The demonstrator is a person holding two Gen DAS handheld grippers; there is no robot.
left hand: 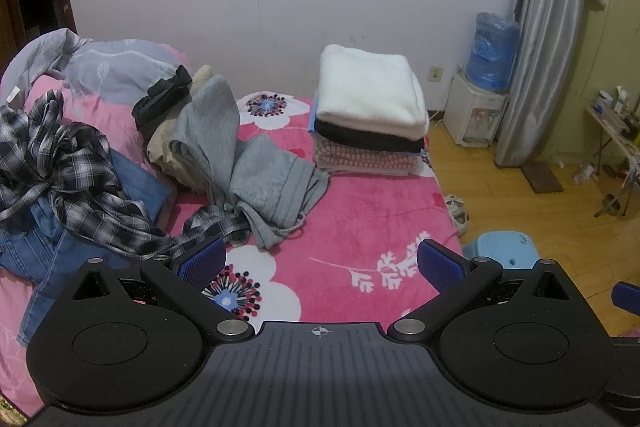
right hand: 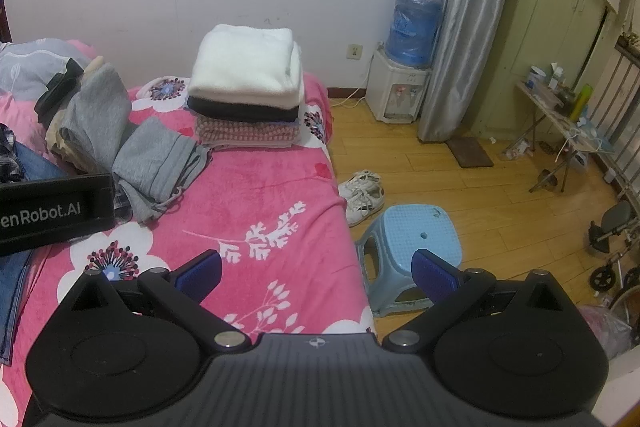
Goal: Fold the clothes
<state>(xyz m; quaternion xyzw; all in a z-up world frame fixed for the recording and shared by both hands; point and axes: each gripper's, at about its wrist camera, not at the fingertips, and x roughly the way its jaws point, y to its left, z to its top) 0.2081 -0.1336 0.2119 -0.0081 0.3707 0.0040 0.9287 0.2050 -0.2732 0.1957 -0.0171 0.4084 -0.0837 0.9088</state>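
1. Where the bed meets the far left of the left wrist view, a black-and-white plaid shirt (left hand: 60, 171) lies crumpled over blue jeans (left hand: 44, 243), with a grey leaf-print quilt (left hand: 116, 71) bunched behind them.
2. Just right of those, an unfolded heap holds a black garment (left hand: 164, 95) on top, a beige one (left hand: 160, 151) beneath, and grey sweatpants (left hand: 248, 167) spilling forward onto the pink floral blanket (left hand: 360, 211).
3. The left gripper (left hand: 320, 265) hovers above the near part of the blanket, its blue-padded fingers (left hand: 202, 261) spread wide with nothing between them; in the right wrist view its black body shows at the left edge.
4. Toward the far right corner of the bed stands a folded stack (left hand: 370, 111): a white fleece piece on top, a black one under it, then pink checked fabric at the bottom.
5. The right gripper (right hand: 318, 269) hangs over the bed's right edge, jaws equally wide apart and empty, one pad over the blanket and the other over a light blue plastic stool (right hand: 412, 239) on the wooden floor.
6. White sneakers (right hand: 362, 195) sit just beside the stool, against the bed's side.
7. Farther right, a water dispenser (right hand: 400, 83) with a blue bottle stands by the wall next to a grey curtain (right hand: 460, 27), and a cluttered folding table (right hand: 560, 115) is at the right.
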